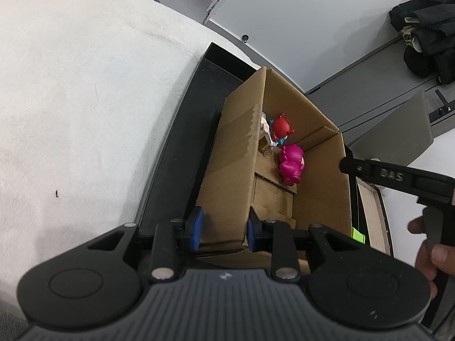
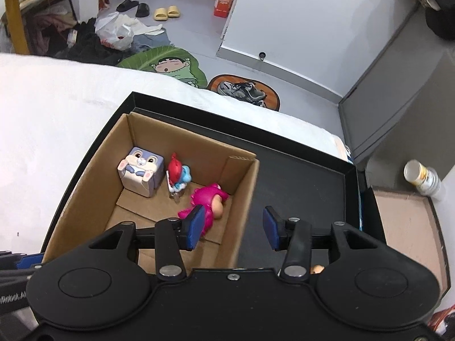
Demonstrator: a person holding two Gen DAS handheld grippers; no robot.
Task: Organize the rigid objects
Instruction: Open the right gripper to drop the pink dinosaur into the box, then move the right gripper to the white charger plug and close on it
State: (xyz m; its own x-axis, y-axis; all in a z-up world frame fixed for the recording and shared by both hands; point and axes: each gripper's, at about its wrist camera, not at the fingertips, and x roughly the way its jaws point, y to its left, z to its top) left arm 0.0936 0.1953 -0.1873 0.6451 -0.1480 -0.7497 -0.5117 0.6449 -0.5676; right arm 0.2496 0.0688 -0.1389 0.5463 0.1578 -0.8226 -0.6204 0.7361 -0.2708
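A brown cardboard box (image 2: 241, 199) stands in a black tray (image 2: 307, 176) on a white bed. Inside it are a pink figure (image 2: 206, 199), a red-and-blue figure (image 2: 177, 174) and a rabbit cube (image 2: 142, 172). The pink figure (image 1: 291, 163) and the red figure (image 1: 281, 126) also show in the left wrist view. My left gripper (image 1: 224, 227) is shut on the box's near wall (image 1: 227, 170), one pad on each side. My right gripper (image 2: 233, 227) is open and empty above the box's right wall. It also shows in the left wrist view (image 1: 344, 164).
The white bed cover (image 1: 85, 113) lies to the left of the tray. A green block (image 1: 357, 234) and a wooden board (image 2: 406, 221) lie at the right. A small figure head (image 2: 316, 269) peeks out under my right gripper. A white cup (image 2: 421, 179) stands at the right.
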